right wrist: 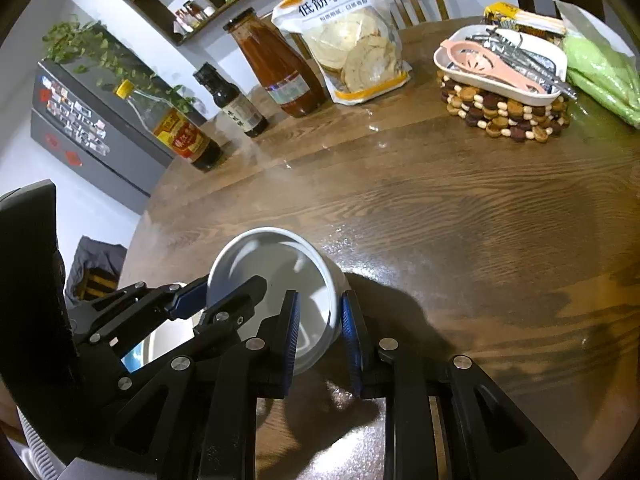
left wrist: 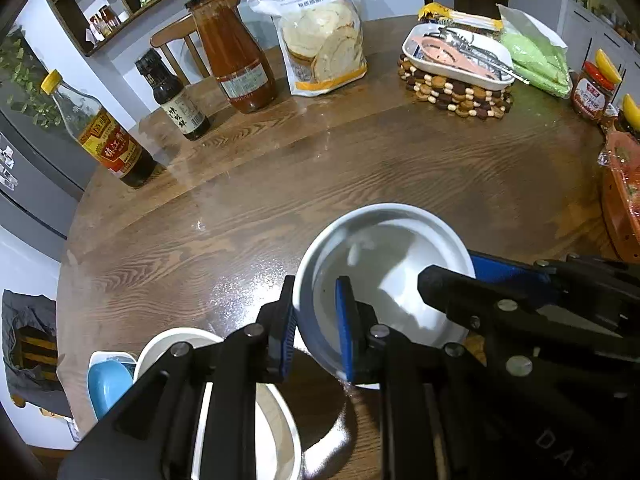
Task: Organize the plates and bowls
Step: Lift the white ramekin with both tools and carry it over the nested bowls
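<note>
Both grippers hold one white bowl (left wrist: pixel 384 264) tilted above the round wooden table (left wrist: pixel 400 168). My left gripper (left wrist: pixel 316 312) is shut on the bowl's left rim, one blue pad inside and one outside. My right gripper (right wrist: pixel 320 320) is shut on the opposite wall of the same bowl (right wrist: pixel 276 268). Each wrist view also shows the other hand's tool: the right gripper (left wrist: pixel 448 272) and the left gripper (right wrist: pixel 234 284). Below my left fingers, at the table's near edge, lies a second white bowl (left wrist: pixel 180 340). A blue dish (left wrist: pixel 108 384) sits beside it.
Along the far side stand a vinegar bottle (left wrist: pixel 104 136), a dark sauce bottle (left wrist: pixel 172 96), a red sauce bottle (left wrist: pixel 232 52) and a flour bag (left wrist: pixel 320 28). A white utensil tray (left wrist: pixel 456 60) rests on a beaded trivet (left wrist: pixel 456 96). A jar (left wrist: pixel 592 92) stands far right.
</note>
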Demonstrator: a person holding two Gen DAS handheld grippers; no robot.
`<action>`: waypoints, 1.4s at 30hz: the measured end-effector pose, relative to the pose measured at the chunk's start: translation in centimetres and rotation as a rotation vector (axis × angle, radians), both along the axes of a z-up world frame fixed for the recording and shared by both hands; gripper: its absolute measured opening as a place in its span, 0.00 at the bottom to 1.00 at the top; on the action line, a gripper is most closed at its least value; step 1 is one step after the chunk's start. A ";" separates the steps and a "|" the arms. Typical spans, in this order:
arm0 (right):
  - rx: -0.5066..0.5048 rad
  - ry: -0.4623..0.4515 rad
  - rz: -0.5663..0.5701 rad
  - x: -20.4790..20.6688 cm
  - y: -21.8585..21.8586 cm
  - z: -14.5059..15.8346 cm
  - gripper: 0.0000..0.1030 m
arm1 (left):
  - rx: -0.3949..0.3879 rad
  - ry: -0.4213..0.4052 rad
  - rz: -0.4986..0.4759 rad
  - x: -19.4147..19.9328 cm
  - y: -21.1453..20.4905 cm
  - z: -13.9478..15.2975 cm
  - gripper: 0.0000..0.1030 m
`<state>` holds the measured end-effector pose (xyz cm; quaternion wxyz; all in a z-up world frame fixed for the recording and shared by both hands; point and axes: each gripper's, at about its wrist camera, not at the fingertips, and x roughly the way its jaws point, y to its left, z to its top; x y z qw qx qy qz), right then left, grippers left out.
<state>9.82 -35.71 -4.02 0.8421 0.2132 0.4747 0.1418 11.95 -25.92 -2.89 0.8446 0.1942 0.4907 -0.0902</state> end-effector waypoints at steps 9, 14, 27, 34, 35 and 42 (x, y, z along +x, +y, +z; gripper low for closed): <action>-0.016 -0.043 -0.030 -1.7 -0.2 1.9 0.24 | -0.016 -0.055 -0.026 -1.6 -0.5 2.0 0.16; -0.022 -0.058 -0.045 -2.6 -0.3 2.5 0.24 | -0.023 -0.074 -0.041 -2.5 -0.6 2.7 0.16; -0.047 -0.097 -0.068 -5.0 -0.1 4.5 0.24 | -0.048 -0.118 -0.070 -4.9 -0.5 4.6 0.16; -0.055 -0.113 -0.062 -6.0 0.7 5.2 0.24 | -0.058 -0.140 -0.068 -5.9 0.2 5.4 0.16; -0.057 -0.115 -0.059 -6.1 0.9 5.3 0.24 | -0.058 -0.142 -0.067 -6.0 0.3 5.5 0.16; -0.057 -0.136 -0.044 -6.9 2.2 6.2 0.24 | -0.062 -0.160 -0.049 -6.8 1.5 6.2 0.16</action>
